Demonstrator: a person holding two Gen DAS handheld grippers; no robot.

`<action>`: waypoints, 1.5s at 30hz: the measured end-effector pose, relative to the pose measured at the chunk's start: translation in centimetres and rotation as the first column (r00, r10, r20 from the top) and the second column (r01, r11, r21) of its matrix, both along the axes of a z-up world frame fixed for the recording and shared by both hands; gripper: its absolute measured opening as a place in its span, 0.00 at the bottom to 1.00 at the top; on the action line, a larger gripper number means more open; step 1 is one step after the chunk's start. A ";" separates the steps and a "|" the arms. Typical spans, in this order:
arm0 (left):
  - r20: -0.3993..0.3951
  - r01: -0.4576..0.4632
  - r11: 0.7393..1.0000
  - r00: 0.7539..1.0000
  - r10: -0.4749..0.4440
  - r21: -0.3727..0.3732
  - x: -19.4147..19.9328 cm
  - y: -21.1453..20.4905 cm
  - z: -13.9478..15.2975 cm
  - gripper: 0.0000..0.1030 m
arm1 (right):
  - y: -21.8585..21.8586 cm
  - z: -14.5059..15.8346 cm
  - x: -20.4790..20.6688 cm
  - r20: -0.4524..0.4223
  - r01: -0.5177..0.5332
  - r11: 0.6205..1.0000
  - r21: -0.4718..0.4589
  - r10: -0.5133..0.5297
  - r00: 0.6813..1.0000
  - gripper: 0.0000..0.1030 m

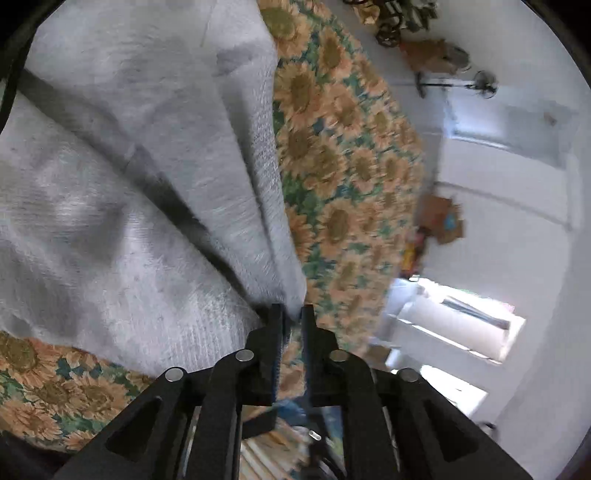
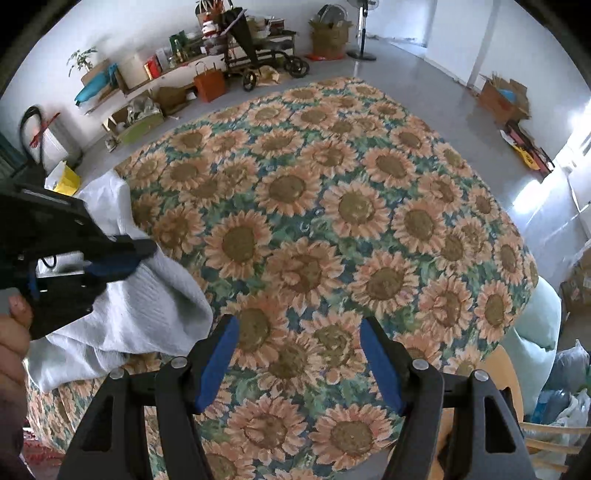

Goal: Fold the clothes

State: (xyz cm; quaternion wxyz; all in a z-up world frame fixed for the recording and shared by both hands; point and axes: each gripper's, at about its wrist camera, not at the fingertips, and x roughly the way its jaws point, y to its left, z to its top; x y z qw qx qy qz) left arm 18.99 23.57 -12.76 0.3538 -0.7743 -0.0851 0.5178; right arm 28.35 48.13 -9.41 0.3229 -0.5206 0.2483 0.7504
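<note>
A pale grey knitted garment [image 1: 129, 184] fills the left wrist view, draped over the sunflower-print tablecloth [image 1: 343, 177]. My left gripper [image 1: 293, 312] is shut on a corner of that garment, the cloth pinched between its black fingers. In the right wrist view the same garment [image 2: 147, 314] lies bunched at the table's left edge, with the left gripper [image 2: 136, 254] clamped on it and a hand [image 2: 14, 332] behind. My right gripper [image 2: 299, 325] hangs open above the bare tablecloth [image 2: 332, 206], holding nothing.
Shelves with boxes and bags [image 2: 166, 74] line the far wall. A wheeled cart [image 2: 266, 62] and a standing fan [image 2: 364, 29] are behind the table. Cardboard boxes [image 2: 506, 96] sit at the right, a wooden chair [image 2: 546, 435] at the near right corner.
</note>
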 end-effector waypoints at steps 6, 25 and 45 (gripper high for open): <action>-0.248 -0.150 0.988 0.959 0.138 -0.029 -9.0 -8.8 4.3 0.59 | -3.3 1.1 -5.5 -0.037 -0.159 0.987 0.021 0.159 0.987 0.72; -0.262 -0.465 0.870 0.871 0.416 -0.165 -21.8 -35.3 -2.5 0.59 | -29.5 -6.3 -23.5 0.164 -0.819 0.570 -0.065 0.816 0.555 0.89; -0.242 -0.137 0.987 0.958 0.153 0.084 -14.8 -19.7 3.5 0.08 | -11.8 -0.6 -17.4 0.094 -0.410 0.874 0.260 0.400 0.912 0.00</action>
